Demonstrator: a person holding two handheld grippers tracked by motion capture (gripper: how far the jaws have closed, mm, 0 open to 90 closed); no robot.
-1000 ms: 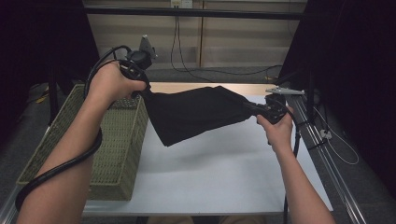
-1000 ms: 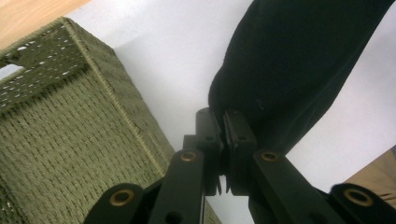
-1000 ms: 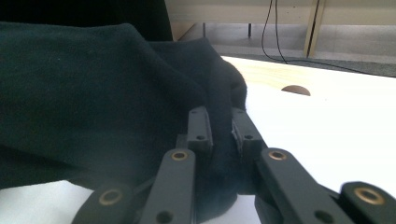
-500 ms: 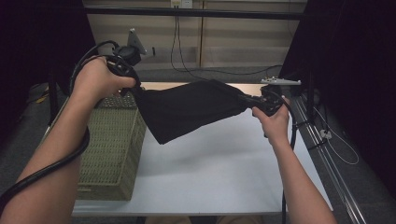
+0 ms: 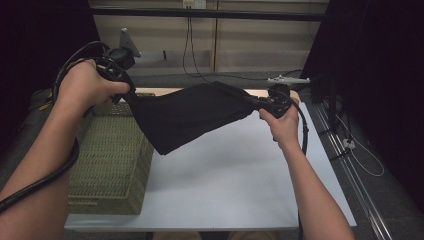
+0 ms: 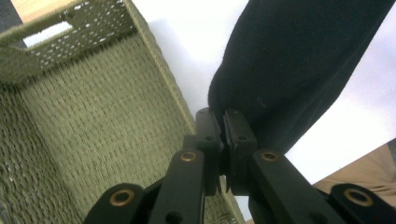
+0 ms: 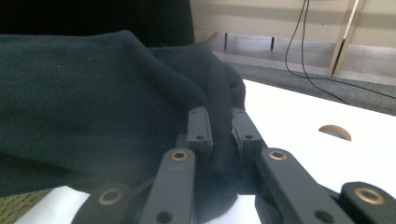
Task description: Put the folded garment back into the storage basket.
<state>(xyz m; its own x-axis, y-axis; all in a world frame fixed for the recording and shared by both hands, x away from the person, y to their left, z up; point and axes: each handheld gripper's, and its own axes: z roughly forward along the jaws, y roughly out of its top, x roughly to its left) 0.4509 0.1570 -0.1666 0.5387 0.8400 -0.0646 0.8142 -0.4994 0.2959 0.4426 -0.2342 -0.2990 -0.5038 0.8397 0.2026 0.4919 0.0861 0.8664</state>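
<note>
Cloth (image 5: 190, 117) hanging stretched between both tools.
Left tool (image 5: 131, 96) at 10 o'clock, right tool (image 5: 256, 104) at 2, both clamping cloth above tabletop (image 5: 225, 180); basket (image 5: 107, 165) at 8.

Pale wood-panelled wall (image 5: 250, 35), black curtains (image 5: 380, 75), grey floor (image 5: 400, 200)

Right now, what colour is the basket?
Olive green, woven. The basket shows best in the left gripper view.

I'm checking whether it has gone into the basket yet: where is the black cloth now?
In the high view the black cloth hangs above the white table, stretched between both tools, right of the green basket.
</note>
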